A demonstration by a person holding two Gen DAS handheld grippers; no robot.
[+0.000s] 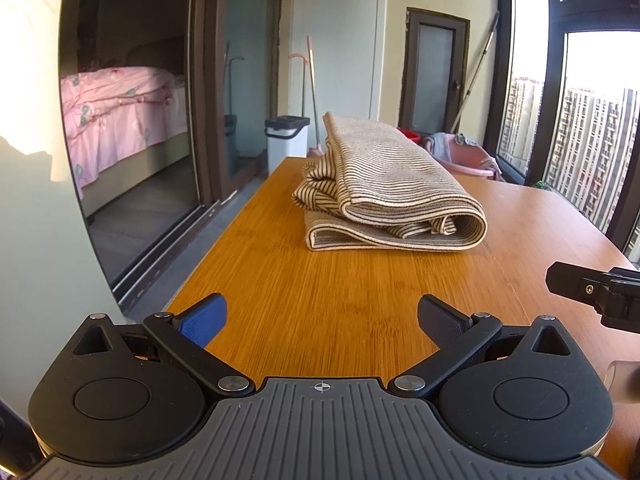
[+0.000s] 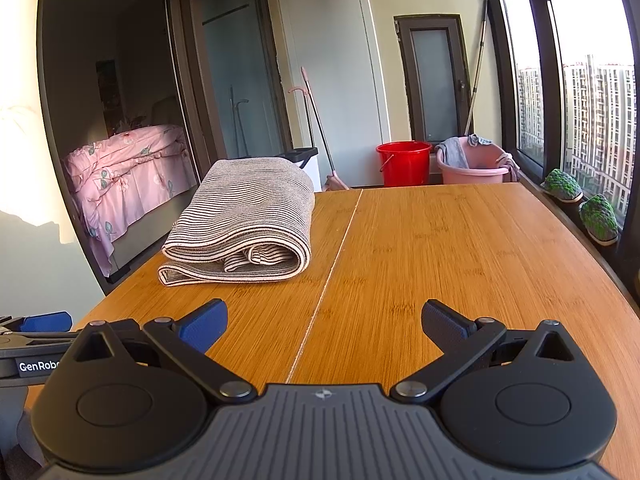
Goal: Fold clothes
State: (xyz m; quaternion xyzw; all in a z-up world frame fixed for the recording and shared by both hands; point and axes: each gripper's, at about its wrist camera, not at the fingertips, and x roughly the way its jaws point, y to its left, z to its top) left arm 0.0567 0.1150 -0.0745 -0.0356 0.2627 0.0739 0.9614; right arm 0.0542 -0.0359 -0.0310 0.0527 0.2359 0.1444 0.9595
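A beige garment with thin dark stripes lies folded in a thick bundle on the wooden table, toward its far left part. In the right wrist view the same striped garment sits left of the table's centre seam. My left gripper is open, held low over the near table edge, well short of the garment, nothing between its fingers. My right gripper is open too, over bare wood to the right of the garment. Part of the right gripper shows at the left wrist view's right edge.
The table's left edge drops to a sliding glass door and a bed with pink bedding. Behind the table stand a white bin, a red bucket, a pink basin and mop handles. Two green objects sit on the window sill.
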